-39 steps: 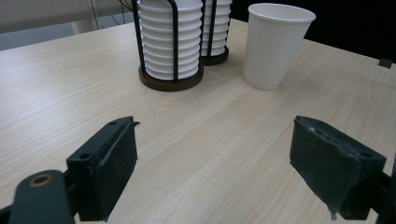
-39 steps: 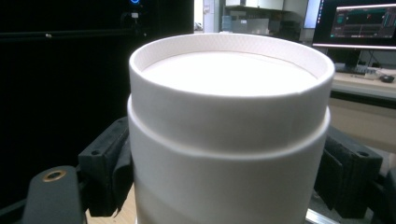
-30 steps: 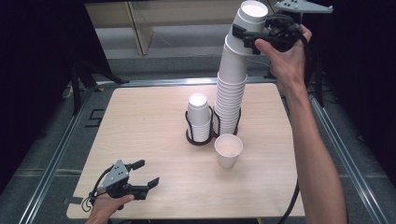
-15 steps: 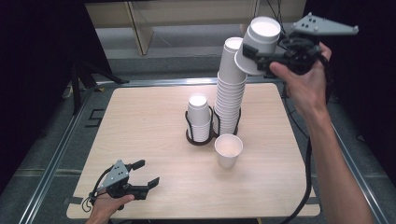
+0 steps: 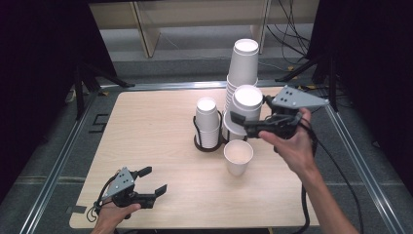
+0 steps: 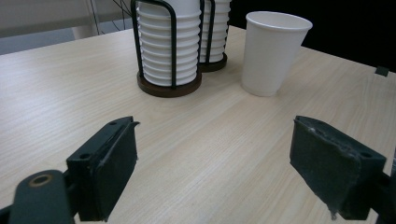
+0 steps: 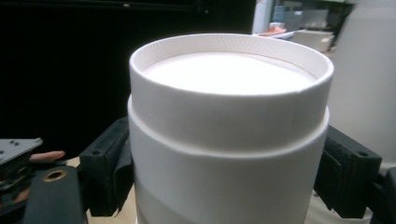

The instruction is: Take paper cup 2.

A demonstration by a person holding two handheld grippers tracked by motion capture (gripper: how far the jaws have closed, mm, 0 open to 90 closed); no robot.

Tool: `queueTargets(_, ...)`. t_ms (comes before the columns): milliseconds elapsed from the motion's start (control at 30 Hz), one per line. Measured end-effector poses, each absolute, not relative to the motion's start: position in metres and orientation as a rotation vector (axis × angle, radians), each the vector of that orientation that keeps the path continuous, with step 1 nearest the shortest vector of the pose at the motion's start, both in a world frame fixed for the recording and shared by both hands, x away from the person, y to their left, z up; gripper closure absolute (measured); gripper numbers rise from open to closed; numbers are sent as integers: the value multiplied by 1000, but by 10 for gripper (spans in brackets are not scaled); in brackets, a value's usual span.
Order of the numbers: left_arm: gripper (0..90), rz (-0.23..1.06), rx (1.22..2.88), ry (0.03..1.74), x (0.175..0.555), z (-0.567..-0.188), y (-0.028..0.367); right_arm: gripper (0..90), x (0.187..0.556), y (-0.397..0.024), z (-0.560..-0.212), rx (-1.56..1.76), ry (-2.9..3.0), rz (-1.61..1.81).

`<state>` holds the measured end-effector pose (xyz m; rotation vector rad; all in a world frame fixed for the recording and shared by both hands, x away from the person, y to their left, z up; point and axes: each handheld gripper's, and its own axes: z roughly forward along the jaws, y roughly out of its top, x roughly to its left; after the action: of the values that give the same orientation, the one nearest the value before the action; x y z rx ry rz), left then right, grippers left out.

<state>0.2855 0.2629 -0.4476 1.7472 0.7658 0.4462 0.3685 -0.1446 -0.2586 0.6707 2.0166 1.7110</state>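
Clearly held aloft, a white paper cup (image 5: 247, 105) sits clamped in the right tongs (image 5: 248, 122), just in front of the tall stack of cups (image 5: 239, 73) and above a single cup (image 5: 238, 157) standing open on the counter (image 5: 146, 126). In the right gripper view the black pads (image 7: 109, 168) press on the cup's wall at both sides, below the rolled rim (image 7: 231, 93). Such a cup is likely very light, thin-walled and easily crushed; the smooth paper may slip if the squeeze is slack, while a hard squeeze would buckle it out of round. The best hold is probably just under the rim, where the rolled edge stiffens the wall, with gentle pressure. The left tongs (image 5: 153, 184) rest low at the near left of the counter, jaws apart and holding nothing. A shorter stack (image 5: 207, 124) stands in a black wire holder (image 5: 197, 139) beside the tall one.
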Motion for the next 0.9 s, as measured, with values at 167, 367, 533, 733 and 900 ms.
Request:
queueTargets(167,146,448,1721,756,285,-446,264,190,364,-124,-289,674,2072,1740)
queueTargets(367,146,446,1705,741,284,-446,262,191,361,-92,-319,625,2141,1756)
queueTargets(533,146,440,1712,741,282,-444,262,191,364,-71,-339,609,2197,1767)
queueTargets(733,146,425,1698,718,281,-443,259,191,367,-51,-362,603,2269,1784)
queueTargets(900,146,416,1669,712,282,-444,260,191,368,-36,-375,582,2298,1798)
